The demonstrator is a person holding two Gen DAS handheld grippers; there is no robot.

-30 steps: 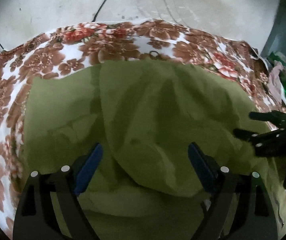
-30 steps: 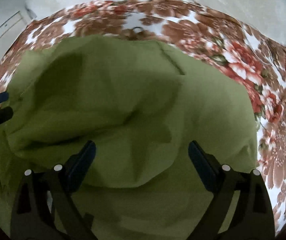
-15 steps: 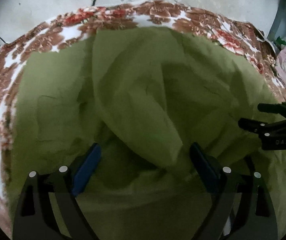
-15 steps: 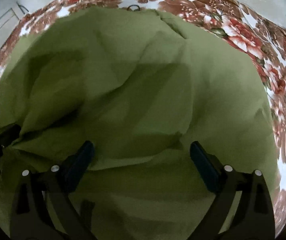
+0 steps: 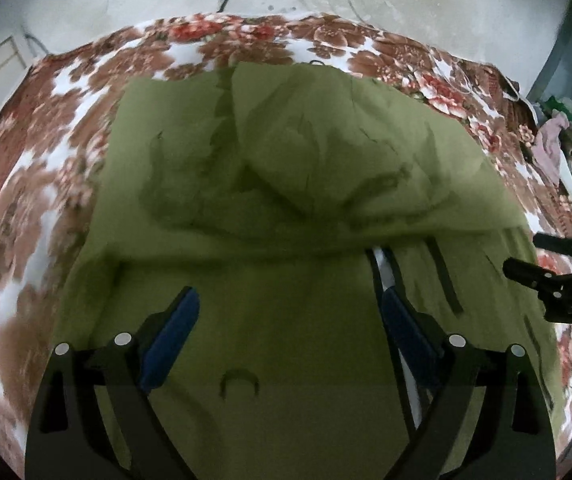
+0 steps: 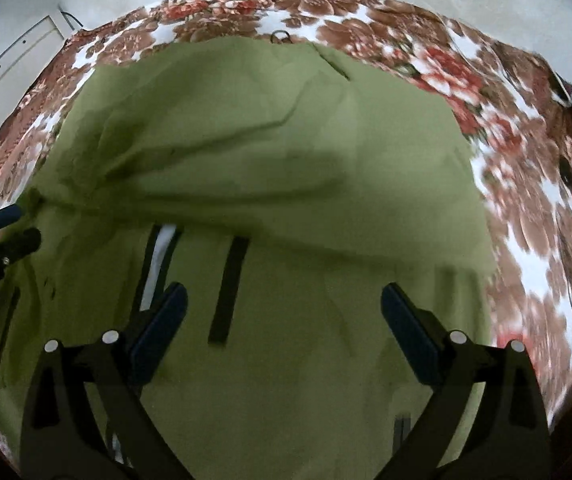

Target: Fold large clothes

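Green garment lies spread on floral bedspread, far part folded over toward near part, fold edge running across middle. Dark strips and open front placket visible on near layer. Left gripper hovers above near layer, jaws released, nothing between them. Right gripper likewise above cloth, jaws spread wide, empty. Pile of clothes at right edge of bed.
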